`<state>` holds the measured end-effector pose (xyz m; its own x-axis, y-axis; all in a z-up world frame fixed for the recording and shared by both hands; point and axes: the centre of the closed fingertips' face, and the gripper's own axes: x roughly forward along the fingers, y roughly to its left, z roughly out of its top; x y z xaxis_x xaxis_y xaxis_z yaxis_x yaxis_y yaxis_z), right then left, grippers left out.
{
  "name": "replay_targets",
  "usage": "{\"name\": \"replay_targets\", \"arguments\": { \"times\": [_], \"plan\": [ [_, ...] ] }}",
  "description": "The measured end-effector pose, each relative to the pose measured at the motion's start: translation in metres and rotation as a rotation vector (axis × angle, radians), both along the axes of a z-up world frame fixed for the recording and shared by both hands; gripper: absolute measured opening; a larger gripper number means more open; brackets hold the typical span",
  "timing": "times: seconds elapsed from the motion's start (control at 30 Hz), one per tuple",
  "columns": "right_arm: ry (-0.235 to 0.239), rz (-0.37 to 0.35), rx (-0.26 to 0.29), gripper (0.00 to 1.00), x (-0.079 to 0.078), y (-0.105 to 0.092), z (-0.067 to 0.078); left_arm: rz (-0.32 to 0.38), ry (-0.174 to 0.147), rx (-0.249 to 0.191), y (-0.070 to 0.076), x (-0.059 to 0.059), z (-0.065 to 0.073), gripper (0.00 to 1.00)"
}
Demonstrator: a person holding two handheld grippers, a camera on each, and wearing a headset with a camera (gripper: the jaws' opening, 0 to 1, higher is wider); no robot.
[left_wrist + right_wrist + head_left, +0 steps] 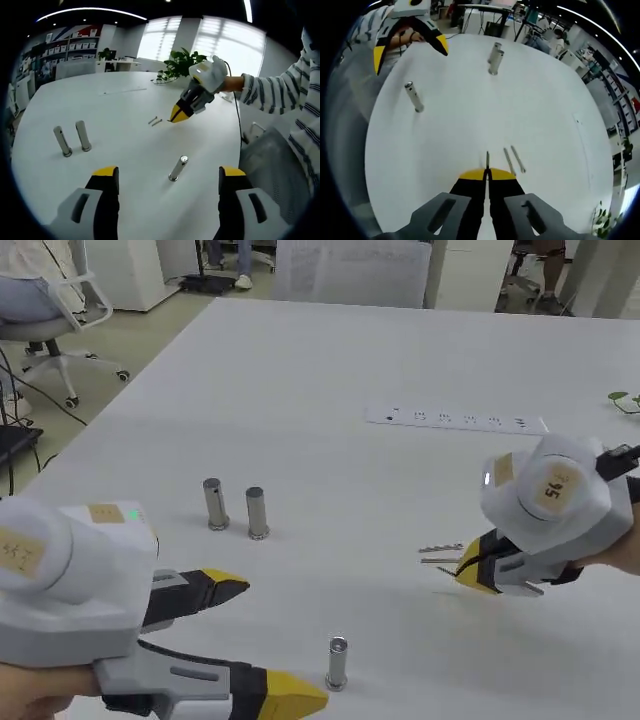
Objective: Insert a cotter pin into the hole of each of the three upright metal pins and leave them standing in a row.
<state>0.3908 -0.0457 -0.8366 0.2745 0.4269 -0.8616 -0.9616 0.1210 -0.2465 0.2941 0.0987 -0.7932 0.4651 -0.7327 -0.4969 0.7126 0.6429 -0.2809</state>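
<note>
Left gripper: jaws are held apart, empty. Right gripper is clamped on 1 cotter pin. 2 loose cotter pins lie just beside it, toward the desk's right edge. 2 pins stand upright side by side; 1 pin stands near the front edge.

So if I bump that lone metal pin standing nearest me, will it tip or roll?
Probably tips: the lone pin stands tall on a narrow base. Once down, its round shaft would likely roll across the smooth table.
</note>
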Motion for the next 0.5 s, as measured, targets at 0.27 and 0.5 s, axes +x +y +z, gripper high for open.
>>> {"name": "replay_targets", "arguments": {
  "times": [0.27, 0.5],
  "plan": [
    [-0.108, -0.002, 0.025, 0.01, -0.007, -0.001, 0.012, 0.009, -0.038, -0.025, -0.001, 0.012, 0.009, 0.73],
    [-0.201, 0.017, 0.045, 0.01, -0.012, 0.006, 0.027, 0.032, -0.01, -0.067, 0.0, 0.02, 0.014, 0.7]
  ]
}}
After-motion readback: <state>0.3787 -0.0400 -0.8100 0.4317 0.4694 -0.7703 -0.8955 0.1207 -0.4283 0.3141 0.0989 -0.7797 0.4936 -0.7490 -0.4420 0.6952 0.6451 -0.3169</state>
